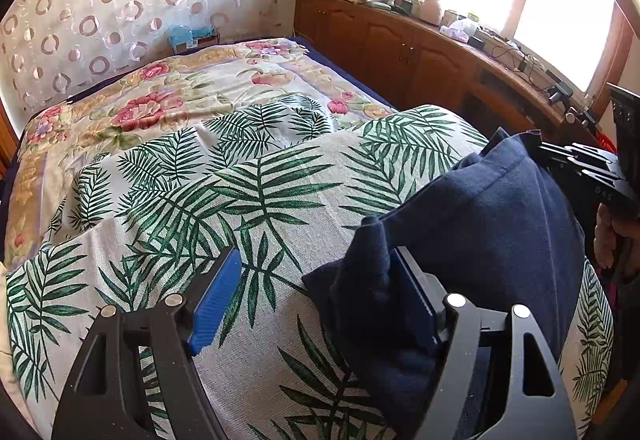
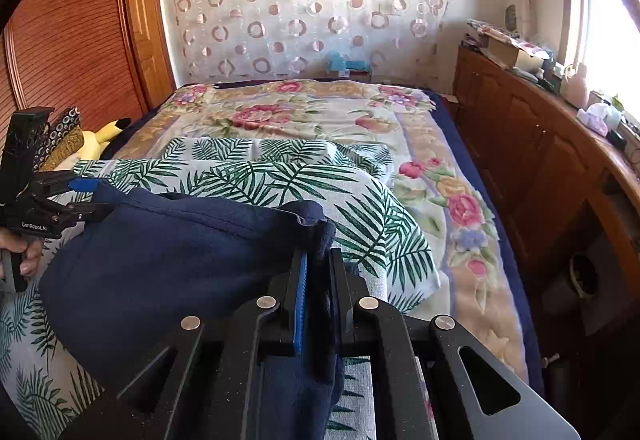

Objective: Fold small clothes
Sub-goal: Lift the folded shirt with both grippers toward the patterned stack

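While the navy garment [image 1: 480, 232] lies bunched on the palm-leaf cloth [image 1: 256, 200] that covers the near end of the bed [image 2: 424, 160], its long axis runs across between my two hands; item one, right hand-held gripper [image 2: 318, 280]: jaws nearly together, pinching a hemmed corner of the navy fabric, which sits between the blue pad and the black finger; item two, left hand-held gripper [image 1: 316, 296]: jaws standing wide, nothing pressed between them; the garment's opposite end is draped against the inner face of its right-side finger [image 1: 416, 304], the left-side pad [image 1: 216, 304] over bare leaf print; relation that matters: the free end lies just to the right of the left gripper's centre line, touching one finger, so the left hand is the nearer to it; judgement: the next move calls for that gripper to shift slightly toward the fabric and close on this end, so both corners can be lifted and carried over; risk: pinching the leaf cloth along with the garment.
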The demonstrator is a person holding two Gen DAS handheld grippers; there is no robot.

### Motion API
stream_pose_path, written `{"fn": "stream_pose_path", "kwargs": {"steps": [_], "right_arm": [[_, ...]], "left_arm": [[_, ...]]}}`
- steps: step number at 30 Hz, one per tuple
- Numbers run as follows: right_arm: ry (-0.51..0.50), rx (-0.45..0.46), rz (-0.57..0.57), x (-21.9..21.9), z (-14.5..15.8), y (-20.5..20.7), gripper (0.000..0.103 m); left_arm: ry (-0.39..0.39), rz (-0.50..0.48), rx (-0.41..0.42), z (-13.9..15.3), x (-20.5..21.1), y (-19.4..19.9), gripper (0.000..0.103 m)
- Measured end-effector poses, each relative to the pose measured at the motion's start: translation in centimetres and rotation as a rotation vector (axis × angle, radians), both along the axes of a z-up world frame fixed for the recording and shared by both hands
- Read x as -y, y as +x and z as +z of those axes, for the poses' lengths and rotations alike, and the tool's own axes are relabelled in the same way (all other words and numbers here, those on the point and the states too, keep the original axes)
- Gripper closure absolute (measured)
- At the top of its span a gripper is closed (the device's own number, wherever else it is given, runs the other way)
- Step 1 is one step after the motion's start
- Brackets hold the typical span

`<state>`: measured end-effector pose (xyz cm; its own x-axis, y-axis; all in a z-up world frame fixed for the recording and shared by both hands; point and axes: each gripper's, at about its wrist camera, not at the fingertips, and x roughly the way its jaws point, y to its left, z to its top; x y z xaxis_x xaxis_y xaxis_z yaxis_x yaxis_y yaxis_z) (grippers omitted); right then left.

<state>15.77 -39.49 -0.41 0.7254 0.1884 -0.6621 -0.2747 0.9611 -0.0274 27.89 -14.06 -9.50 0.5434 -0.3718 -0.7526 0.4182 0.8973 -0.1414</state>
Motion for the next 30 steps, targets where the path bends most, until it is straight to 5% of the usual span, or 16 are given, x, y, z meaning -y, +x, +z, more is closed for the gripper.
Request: {"fn": "stream_pose_path", "kwargs": {"steps": [4,6,9,16,19,24,26,30], "right_arm": [[0.026,-0.007,-0.002,0.2,0.4,-0.5,0.035],[0.025,-0.037,0.003,0.2,-0.3,-0.3,0.028],[0.037,-0.087,-0.004,0.4,-1.3,1.3,0.028],[0.149,-0.188,-0.013,1.0,-2.0,3.3,0.028],[0.124,-0.188,0.006,0.8,-1.7,3.5,0.028],[0.159,-0.206,0.055,0.4,-1.9,4.1,0.049],[0.198,-0.228,0.095,0.3,-2.1,4.0,0.077],[0.106,-0.161,0.126,-1.1,-0.7,2.5,0.085]], "left_arm": [[-0.008,-0.002,-0.014,-0.3,0.0,0.1,0.026],[-0.018,-0.006,-0.023,-0.5,-0.1,0.1,0.026],[-0.054,-0.009,-0.05,-0.8,-0.2,0.3,0.026],[-0.113,-0.054,-0.076,-0.8,0.1,0.0,0.051],[-0.117,-0.059,-0.077,-0.7,0.3,-0.1,0.053],[-0.177,-0.067,-0.111,-0.7,0.0,0.1,0.074],[-0.149,-0.063,-0.085,-0.1,0.4,-0.5,0.08],[-0.16,-0.052,0.001,2.4,0.1,-2.9,0.083]]}}
